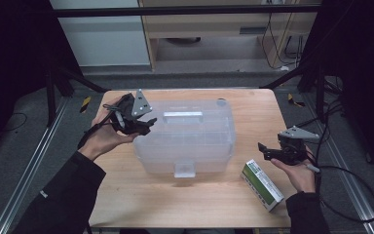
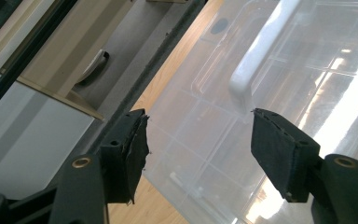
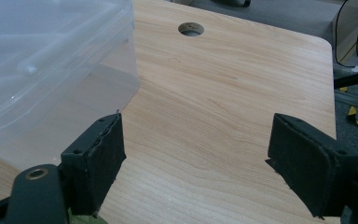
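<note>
- High view: clear plastic storage box (image 1: 185, 139) at the middle of the wooden worktop (image 1: 214, 195), lid closed, white carry handle (image 1: 182, 116) lying flat along the lid top, white front latch (image 1: 184, 168) at the near wall
- Left claw (image 1: 143, 124): held at the box's left end, beside the lid; jaws spread, nothing between the pads
- Left gripper view: box lid (image 2: 205, 135) and handle (image 2: 256, 60) lie beyond the open jaws, not touched; translucent walls, ribbed lid, strong glare on the surface
- Right claw (image 1: 267, 150): hovers over bare worktop to the right of the box, well apart from it; jaws released, empty
- Green and white carton (image 1: 262, 184): flat on the worktop, just below the right claw, near the box's front right corner
- Step in hand, as judged: left claw approaching the lid or handle
- Handling advice: square the pads to the handle bar before closing, since the slick plastic may slip; steady the box with the right claw if it shifts; free the front latch before any lift of the lid
</note>
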{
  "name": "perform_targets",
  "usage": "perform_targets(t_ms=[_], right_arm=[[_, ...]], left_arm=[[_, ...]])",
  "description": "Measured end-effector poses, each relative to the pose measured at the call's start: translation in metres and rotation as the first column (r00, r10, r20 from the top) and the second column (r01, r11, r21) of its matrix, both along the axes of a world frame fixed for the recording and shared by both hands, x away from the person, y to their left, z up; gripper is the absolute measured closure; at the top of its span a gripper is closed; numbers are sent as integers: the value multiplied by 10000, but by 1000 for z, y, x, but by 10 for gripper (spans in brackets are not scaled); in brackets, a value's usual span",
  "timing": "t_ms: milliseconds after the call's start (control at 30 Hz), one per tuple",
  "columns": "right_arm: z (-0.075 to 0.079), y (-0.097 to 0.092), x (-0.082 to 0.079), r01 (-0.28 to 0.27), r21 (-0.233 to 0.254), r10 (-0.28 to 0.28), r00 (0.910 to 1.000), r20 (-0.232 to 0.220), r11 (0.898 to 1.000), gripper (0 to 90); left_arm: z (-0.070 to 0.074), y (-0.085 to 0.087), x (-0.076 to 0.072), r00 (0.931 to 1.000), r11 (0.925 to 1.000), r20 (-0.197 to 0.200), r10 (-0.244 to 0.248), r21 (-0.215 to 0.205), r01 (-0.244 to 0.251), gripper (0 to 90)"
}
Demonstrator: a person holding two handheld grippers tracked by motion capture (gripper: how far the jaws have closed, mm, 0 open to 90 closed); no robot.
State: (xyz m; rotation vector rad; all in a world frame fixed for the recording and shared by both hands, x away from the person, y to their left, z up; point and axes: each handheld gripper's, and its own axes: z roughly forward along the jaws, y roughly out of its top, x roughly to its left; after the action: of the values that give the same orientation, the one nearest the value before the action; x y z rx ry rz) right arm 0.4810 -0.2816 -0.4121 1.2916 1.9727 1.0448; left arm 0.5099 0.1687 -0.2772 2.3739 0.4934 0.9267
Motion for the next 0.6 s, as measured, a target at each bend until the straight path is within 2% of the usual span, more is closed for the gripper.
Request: perform_targets(t_ms=[267,433,600], right_arm=[[0,0,0,-2,36,2,10000,-30,10000,187],[0,-1,0,-16,36,16,10000,-32,10000,187],[-1,0,0,-18,-3,18,10000,-67,10000,187]], left_arm=[[-1,-11,2,9993,9980,-1,-371,509,371,354],[-1,-18,2,9979,9937,-69,-645,918,649,352],[-3,-24,2,9960,9900,-104,-890,1087,896,353]])
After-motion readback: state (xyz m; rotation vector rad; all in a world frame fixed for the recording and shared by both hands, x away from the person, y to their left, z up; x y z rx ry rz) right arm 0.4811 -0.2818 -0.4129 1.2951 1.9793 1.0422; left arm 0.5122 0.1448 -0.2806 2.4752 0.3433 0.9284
